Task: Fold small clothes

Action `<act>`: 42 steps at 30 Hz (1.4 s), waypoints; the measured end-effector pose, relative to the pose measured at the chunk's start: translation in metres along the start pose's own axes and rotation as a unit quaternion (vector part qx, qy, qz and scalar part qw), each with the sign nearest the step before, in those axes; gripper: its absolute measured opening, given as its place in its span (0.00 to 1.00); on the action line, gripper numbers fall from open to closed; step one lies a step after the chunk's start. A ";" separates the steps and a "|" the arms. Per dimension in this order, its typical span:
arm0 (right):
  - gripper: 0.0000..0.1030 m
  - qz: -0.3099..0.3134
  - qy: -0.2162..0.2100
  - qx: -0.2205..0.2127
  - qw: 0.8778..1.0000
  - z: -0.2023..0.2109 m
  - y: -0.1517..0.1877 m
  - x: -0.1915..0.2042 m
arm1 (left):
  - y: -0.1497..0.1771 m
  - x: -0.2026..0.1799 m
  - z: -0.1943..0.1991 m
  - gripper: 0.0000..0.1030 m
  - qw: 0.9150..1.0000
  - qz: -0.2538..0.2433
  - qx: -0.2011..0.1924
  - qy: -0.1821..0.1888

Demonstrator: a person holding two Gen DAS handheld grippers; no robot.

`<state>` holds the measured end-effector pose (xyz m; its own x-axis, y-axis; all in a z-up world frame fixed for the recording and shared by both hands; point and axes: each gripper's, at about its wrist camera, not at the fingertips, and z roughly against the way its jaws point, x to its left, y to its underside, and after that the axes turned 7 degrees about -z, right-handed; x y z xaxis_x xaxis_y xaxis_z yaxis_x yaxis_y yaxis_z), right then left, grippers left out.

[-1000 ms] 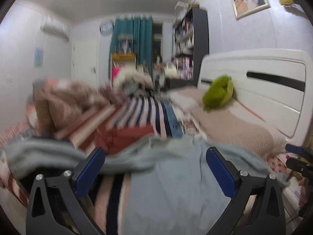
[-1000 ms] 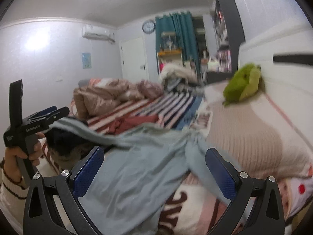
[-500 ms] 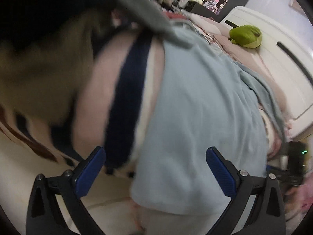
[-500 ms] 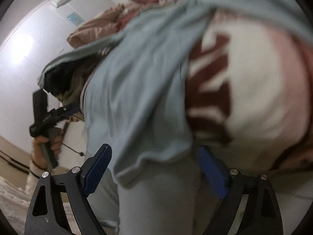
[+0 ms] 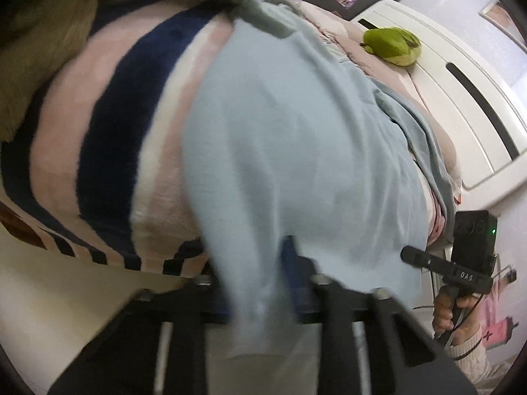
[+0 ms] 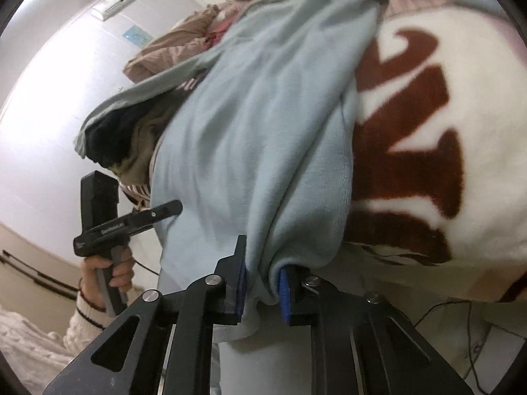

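pale blue garment, navy-pink striped blanket, green plush

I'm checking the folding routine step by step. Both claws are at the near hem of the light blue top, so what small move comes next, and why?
Probably lift the hem and carry it up the bed. The left claw and right claw are closing with the light blue top bunched between their pads, and it hangs over the blanket edge.

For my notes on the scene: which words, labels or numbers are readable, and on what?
"DAS": side of right tongs.
White print on left tongs: too blurred.
Brown letters on blanket: cut off, unreadable.
Both tongs are closing on the light blue garment.
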<state>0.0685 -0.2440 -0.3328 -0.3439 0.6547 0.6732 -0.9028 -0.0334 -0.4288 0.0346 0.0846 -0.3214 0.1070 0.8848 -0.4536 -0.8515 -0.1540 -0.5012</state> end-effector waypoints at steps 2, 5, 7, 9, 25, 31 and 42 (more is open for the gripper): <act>0.07 0.003 -0.002 -0.012 1.000 0.008 0.004 0.002 | 0.002 -0.006 0.010 0.06 1.000 -0.011 -0.009 0.006; 0.07 0.003 -0.001 -0.035 0.999 0.026 0.009 0.006 | 0.004 -0.020 0.029 0.06 0.999 -0.024 -0.023 0.031; 0.07 0.008 -0.003 -0.042 0.999 0.039 0.013 0.009 | 0.005 -0.027 0.042 0.06 0.998 -0.033 -0.027 0.047; 0.07 0.016 -0.002 -0.042 0.999 0.049 0.019 0.011 | 0.008 -0.033 0.054 0.05 0.997 -0.046 -0.026 0.065; 0.56 0.050 0.112 -0.113 0.986 0.122 -0.029 0.035 | -0.050 0.005 0.233 0.80 0.973 -0.037 -0.214 -0.074; 0.65 0.106 0.117 -0.174 0.972 0.150 -0.074 0.076 | -0.071 0.055 0.295 0.80 0.925 0.040 -0.328 -0.188; 0.65 0.145 0.113 -0.158 0.970 0.129 -0.082 0.102 | -0.103 0.094 0.271 0.58 0.905 0.036 -0.322 -0.276</act>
<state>0.0736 -0.2719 -0.1509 -0.4735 0.8022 0.3636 -0.6402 -0.0299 -0.7676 -0.0073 0.3026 -0.1125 -0.3614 0.9197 -0.1536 -0.3516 -0.2870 -0.8911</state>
